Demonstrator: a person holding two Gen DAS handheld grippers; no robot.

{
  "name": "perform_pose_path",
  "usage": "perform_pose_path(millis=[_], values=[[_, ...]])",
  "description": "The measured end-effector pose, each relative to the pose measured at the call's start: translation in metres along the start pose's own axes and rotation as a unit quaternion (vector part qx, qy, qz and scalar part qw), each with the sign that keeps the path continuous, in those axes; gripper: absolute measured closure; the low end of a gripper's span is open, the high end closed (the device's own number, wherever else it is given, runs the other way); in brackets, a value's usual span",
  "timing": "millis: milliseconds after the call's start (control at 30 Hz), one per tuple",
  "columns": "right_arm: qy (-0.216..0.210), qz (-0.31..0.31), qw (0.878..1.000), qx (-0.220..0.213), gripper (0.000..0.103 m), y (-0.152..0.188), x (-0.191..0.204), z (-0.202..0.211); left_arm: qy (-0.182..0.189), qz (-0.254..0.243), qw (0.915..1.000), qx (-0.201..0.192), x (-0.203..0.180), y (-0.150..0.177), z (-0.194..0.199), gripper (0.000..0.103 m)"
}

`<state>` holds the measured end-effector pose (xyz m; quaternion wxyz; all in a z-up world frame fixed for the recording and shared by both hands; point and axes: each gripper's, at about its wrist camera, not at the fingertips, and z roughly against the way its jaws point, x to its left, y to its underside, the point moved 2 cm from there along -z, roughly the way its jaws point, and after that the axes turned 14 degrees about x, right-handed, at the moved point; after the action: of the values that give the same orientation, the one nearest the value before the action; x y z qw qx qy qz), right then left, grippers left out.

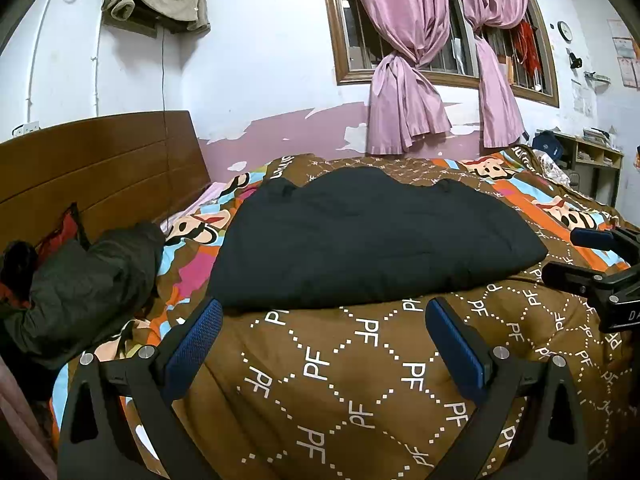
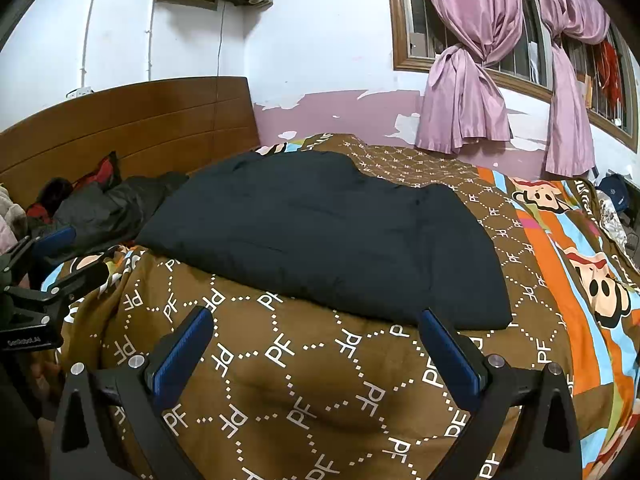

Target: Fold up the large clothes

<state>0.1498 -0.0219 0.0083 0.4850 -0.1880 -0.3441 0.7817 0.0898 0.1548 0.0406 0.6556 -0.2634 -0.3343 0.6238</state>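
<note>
The bed is covered by a brown quilted blanket (image 1: 360, 380) printed with white "PF" letters in dotted diamonds and a border of orange, blue and pink cartoon stripes; it fills most of both my views. On top of it, toward the far side, lies the large black padded garment (image 1: 372, 240), folded into a thick, flat, roughly rectangular bundle, its near edge just beyond my fingertips. Behind the bed stands a brown wooden headboard (image 1: 100, 160) against a white and pink peeling wall, and pink knotted curtains (image 1: 408, 80) hang over the wood-framed window. At the head end, beside the folded bundle and apart from it, sits a crumpled dark olive-green jacket (image 1: 80, 288). My left gripper (image 1: 324, 320) hovers over the bare blanket with its blue-padded fingers spread wide, holding nothing. My right gripper (image 2: 316, 332) does the same, its fingers spread wide with nothing between them, the right-hand finger close to the near corner of the black garment, though I cannot tell if it touches
</note>
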Motion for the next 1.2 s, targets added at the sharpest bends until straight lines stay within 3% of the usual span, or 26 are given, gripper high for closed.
perform_pose_path(millis=[1200], values=[[0.000, -0.002, 1.000, 0.002, 0.000, 0.0014, -0.0020, -0.0004, 0.005, -0.004, 1.0000, 0.003, -0.0044, 0.0031, 0.0016, 0.004]])
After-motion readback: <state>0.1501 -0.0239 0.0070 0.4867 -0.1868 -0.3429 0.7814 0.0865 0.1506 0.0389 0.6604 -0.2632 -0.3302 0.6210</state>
